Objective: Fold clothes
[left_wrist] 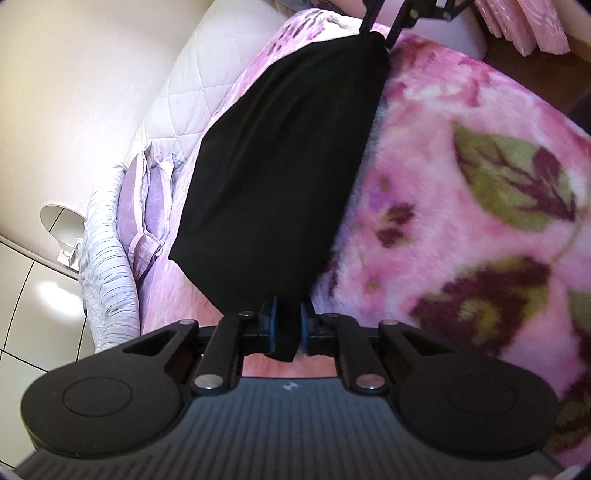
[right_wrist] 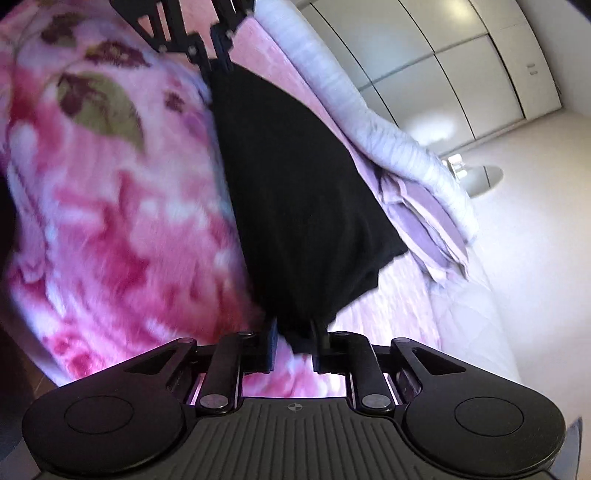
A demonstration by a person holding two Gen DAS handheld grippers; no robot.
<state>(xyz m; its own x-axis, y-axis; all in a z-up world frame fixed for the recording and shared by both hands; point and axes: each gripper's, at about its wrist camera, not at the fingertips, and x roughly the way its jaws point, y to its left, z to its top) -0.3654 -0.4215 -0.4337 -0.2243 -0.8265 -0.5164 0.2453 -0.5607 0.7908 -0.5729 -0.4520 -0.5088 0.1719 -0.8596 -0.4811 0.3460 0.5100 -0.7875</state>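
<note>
Stretching a black, soft-knit garment between my two claws, I hold it up above the bed, one end in each. My left claw is pinching the near end of the cloth, its blue pads pressed onto a bunched corner that hangs a little way below them. Seen from that side, my right claw sits at the far end of the cloth, at its upper corner. From the right wrist view, my right claw has the garment's near end bunched between its fingers; the cloth fills the gap, though a sliver of light shows beside one finger, so I cannot tell how firmly it bites. My left claw grips the far corner there. Beneath the garment lies a fluffy pink blanket with dark red flowers and olive leaves, covering most of the bed. Along the bed's far edge rest a folded lilac cloth and a pale grey striped bundle, just beside each other, near a white quilted mattress cover.
</note>
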